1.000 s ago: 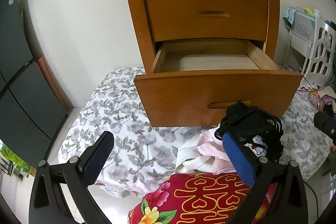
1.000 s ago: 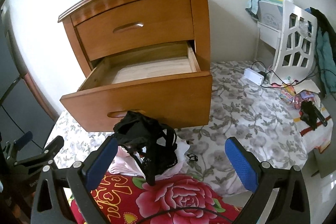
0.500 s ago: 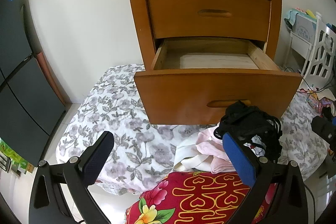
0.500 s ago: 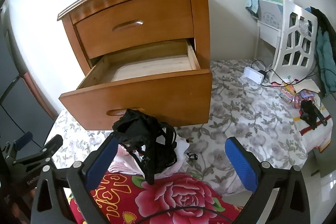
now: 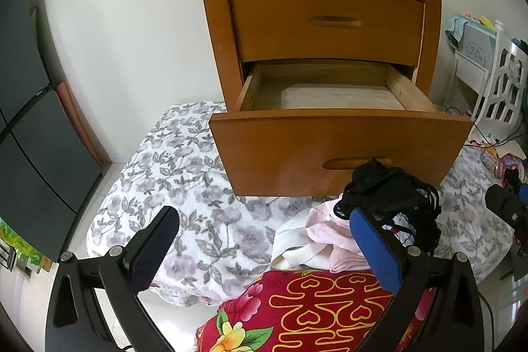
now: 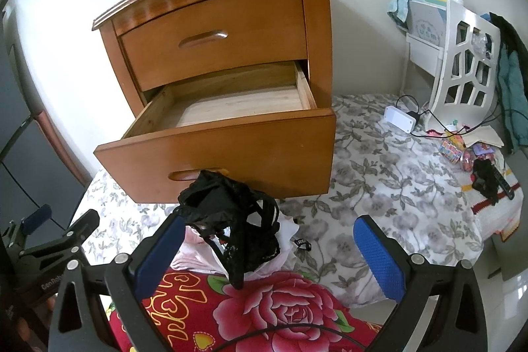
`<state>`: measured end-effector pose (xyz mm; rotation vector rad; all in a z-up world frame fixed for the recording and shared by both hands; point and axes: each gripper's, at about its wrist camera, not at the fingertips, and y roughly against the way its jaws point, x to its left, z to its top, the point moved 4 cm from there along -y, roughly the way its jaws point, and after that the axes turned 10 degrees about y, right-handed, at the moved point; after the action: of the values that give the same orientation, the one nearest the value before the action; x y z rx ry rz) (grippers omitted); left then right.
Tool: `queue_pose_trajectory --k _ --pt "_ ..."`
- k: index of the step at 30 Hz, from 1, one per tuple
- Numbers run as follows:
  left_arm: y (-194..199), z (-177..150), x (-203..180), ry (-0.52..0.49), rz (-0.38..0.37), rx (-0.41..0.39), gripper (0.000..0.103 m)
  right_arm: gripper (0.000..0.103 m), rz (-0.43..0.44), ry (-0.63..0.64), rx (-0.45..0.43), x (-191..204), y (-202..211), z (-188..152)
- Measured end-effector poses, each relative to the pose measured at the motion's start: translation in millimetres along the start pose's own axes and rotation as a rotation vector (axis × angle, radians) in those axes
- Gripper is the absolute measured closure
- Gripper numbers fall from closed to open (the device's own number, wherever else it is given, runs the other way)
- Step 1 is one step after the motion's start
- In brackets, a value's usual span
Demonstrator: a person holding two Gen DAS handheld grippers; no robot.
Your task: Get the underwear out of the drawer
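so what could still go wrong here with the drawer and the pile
The open wooden lower drawer juts out over the bed, so a rising left gripper or right gripper might knock it. The black lace underwear sits loosely atop the pink clothes pile beside a blue finger and may snag.

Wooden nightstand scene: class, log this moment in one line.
lower wooden drawer: open, empty | black lace underwear: out, on clothes pile | both hand-held grippers: open

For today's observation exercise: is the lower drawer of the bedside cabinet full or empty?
Empty. The lower drawer is pulled out and only its bare wooden bottom shows in both views. The black underwear lies outside, on the clothes in front.
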<state>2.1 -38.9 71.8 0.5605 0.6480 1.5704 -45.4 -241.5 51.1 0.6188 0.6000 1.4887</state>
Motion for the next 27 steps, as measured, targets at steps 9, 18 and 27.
queue_pose_trajectory --k 9,18,27 --pt "-0.4 0.0 -1.5 -0.002 -0.001 -0.005 0.0 0.0 0.002 0.005 -0.004 -0.2 0.6 -0.1" --pt "-0.2 0.0 -1.2 -0.002 -0.002 -0.003 0.0 0.0 0.005 0.01 -0.004 0.2 0.9 0.0" --pt "-0.2 0.0 -1.1 -0.001 0.0 -0.003 0.0 0.0 0.005 0.011 -0.003 0.2 1.2 -0.4"
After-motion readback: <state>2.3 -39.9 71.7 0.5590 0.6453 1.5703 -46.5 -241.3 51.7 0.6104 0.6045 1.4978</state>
